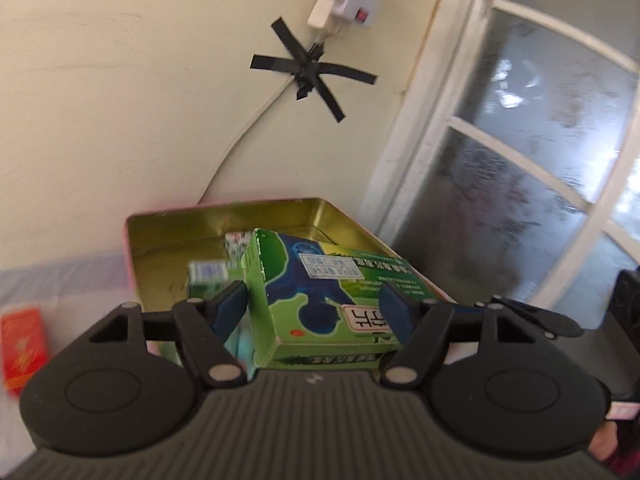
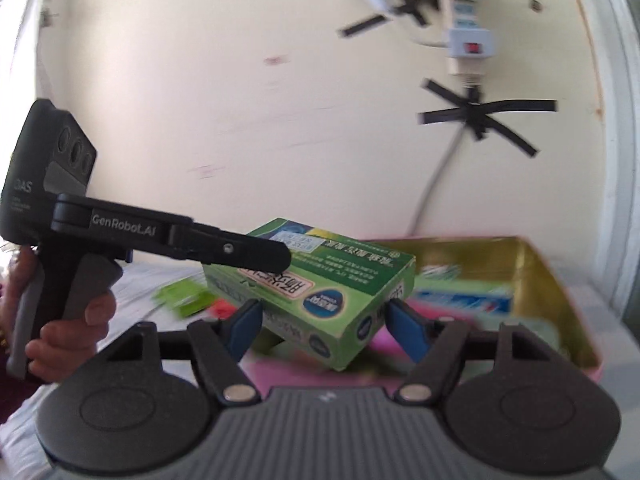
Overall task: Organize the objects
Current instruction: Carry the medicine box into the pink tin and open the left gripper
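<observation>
Nearest, in the left wrist view: left gripper (image 1: 314,300), fingers (image 1: 230,308) part-way open and pressed against opposite sides of the green box (image 1: 304,320). Box lifted clear of the tabletop (image 1: 60,280), tilted, carried just above the near edge of the open tin (image 1: 224,212).

Nearest, in the right wrist view: right gripper (image 2: 324,312), fingers (image 2: 404,326) spread about as wide, flanking the same green box (image 2: 320,280). Contact between these pads and the card not resolvable through the blur; grip or mere bracketing impossible to tell. To the left, hand (image 2: 68,340) around the handle of the left gripper, one black finger of it laid along the box top.

Beyond the box: tin interior, gold-lined, already holding a small green-and-white carton (image 1: 208,276) and a blue-and-white carton (image 2: 464,300).

Outside the tin, lying loose on the tabletop: red packet (image 1: 22,344) and green packet (image 2: 180,296).

Farthest: cream wall with a taped cable (image 1: 308,68), a power strip (image 2: 468,40) and a frosted window (image 1: 540,128).

Judged progress: about midway. Two cartons stowed, the green box over the tin but not yet set down or released, at least two packets left to collect.
</observation>
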`<action>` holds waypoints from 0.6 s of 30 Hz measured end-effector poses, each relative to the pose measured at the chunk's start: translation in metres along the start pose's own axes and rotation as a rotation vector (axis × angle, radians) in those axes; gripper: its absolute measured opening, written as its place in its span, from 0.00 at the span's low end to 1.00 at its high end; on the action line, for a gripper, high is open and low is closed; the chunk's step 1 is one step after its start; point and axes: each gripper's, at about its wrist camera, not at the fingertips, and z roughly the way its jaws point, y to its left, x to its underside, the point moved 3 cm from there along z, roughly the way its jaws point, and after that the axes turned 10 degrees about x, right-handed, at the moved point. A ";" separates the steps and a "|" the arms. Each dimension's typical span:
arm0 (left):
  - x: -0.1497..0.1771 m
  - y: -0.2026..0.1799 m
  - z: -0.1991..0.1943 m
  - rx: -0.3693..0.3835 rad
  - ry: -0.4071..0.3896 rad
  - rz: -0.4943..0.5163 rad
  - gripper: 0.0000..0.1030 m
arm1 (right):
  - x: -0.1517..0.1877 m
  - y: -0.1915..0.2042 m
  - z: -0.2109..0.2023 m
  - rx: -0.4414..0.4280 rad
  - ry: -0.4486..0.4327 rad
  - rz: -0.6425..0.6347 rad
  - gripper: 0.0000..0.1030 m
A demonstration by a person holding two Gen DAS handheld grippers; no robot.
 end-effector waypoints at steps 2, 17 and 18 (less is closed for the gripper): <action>-0.009 0.006 0.028 -0.014 0.014 -0.007 0.71 | -0.008 -0.017 0.025 0.034 0.020 0.002 0.69; 0.002 0.011 0.061 -0.076 0.125 -0.068 0.73 | -0.002 -0.062 0.084 0.154 0.130 0.116 0.81; 0.002 0.008 0.054 -0.086 0.108 -0.056 0.73 | -0.002 -0.063 0.078 0.149 0.120 0.136 0.81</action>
